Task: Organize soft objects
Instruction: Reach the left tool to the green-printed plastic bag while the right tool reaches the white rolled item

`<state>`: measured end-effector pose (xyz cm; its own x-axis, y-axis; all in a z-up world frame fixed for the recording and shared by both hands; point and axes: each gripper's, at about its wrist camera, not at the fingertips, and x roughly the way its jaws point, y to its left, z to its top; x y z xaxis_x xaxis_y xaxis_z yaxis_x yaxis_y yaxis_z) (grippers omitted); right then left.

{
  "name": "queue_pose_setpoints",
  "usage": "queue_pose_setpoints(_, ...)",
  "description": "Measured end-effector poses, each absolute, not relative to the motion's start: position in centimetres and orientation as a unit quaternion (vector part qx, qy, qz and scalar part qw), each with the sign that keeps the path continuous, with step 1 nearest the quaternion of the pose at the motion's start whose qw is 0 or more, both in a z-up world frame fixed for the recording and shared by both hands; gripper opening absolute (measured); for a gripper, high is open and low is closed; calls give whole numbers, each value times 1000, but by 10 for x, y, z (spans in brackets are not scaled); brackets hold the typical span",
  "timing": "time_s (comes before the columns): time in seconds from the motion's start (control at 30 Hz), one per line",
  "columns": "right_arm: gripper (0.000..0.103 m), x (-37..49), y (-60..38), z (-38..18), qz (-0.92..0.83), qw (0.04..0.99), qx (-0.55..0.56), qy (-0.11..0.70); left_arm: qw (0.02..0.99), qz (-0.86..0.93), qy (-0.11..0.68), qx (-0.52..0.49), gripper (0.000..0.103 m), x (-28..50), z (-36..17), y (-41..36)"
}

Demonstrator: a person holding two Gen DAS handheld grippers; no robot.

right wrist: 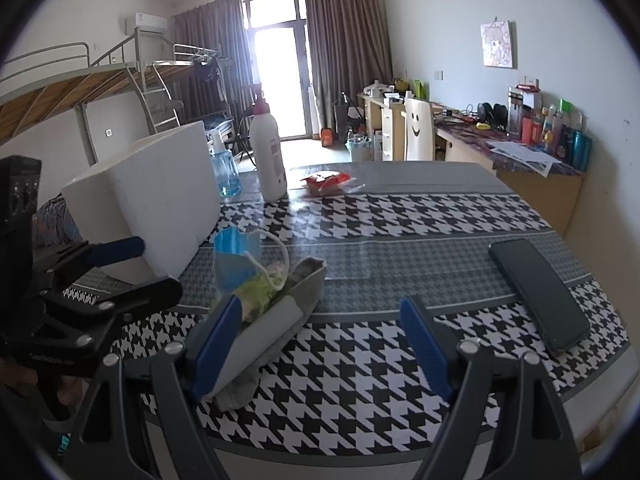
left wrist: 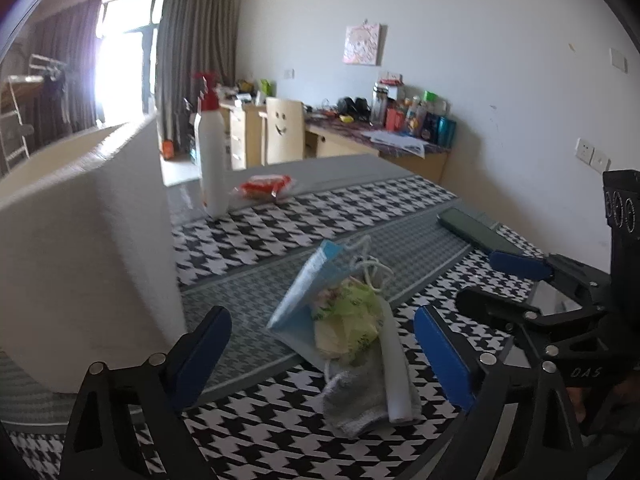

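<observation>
A small pile of soft things lies on the houndstooth tablecloth: a blue face mask [left wrist: 304, 292] with white ear loops, a crumpled green and cream cloth [left wrist: 348, 320], and a grey sock [left wrist: 360, 400] with a white band. The pile also shows in the right wrist view, with the mask [right wrist: 234, 256] behind the sock [right wrist: 276, 312]. My left gripper [left wrist: 320, 356] is open, its fingers on either side of the pile, just above it. My right gripper [right wrist: 320, 348] is open and empty; its left finger stands in front of the sock.
A white foam box [left wrist: 84, 248] stands left of the pile, open at the top. A white bottle with a red pump [left wrist: 212, 160], a red snack packet [left wrist: 266, 186] and a blue spray bottle [right wrist: 226, 168] stand farther back. A dark phone [right wrist: 538, 292] lies at the right.
</observation>
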<state>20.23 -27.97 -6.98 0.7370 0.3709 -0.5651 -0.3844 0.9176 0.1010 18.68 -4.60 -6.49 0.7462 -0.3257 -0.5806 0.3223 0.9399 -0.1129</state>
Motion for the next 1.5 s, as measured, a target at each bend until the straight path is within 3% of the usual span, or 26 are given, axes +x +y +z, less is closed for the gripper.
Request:
queue_pose_setpoints(0.3,85,196,-273,-77,229,921,-10,314,923,-188,336,-3,77,198,-76,-54)
queue_pose_setpoints(0.47,85,197,-272,-88,231,915,1,331,916,-184,356,-1,64,204,-85,-57)
queue_pose_setpoints(0.63,85,191,-268,-95,241,910,-1,338,913,-189,361,-5,60,207,-88,-59)
queue_pose_setpoints(0.93,85,181,-257,-102,260,901,-16,348,905,-189,380,2,43,213,-95,-63)
queue_pose_setpoints(1.07,85,173,-253,-107,266,897,-16,352,901,-197,386,-4,42,216,-97,-64)
queue_pose_setpoints(1.27,85,165,-247,-108,276,892,-19,357,894,-211,396,-9,19,218,-102,-64)
queue_pose_setpoints(1.5,85,164,-239,-109,286,886,-17,365,888,-226,400,-20,11,219,-102,-61)
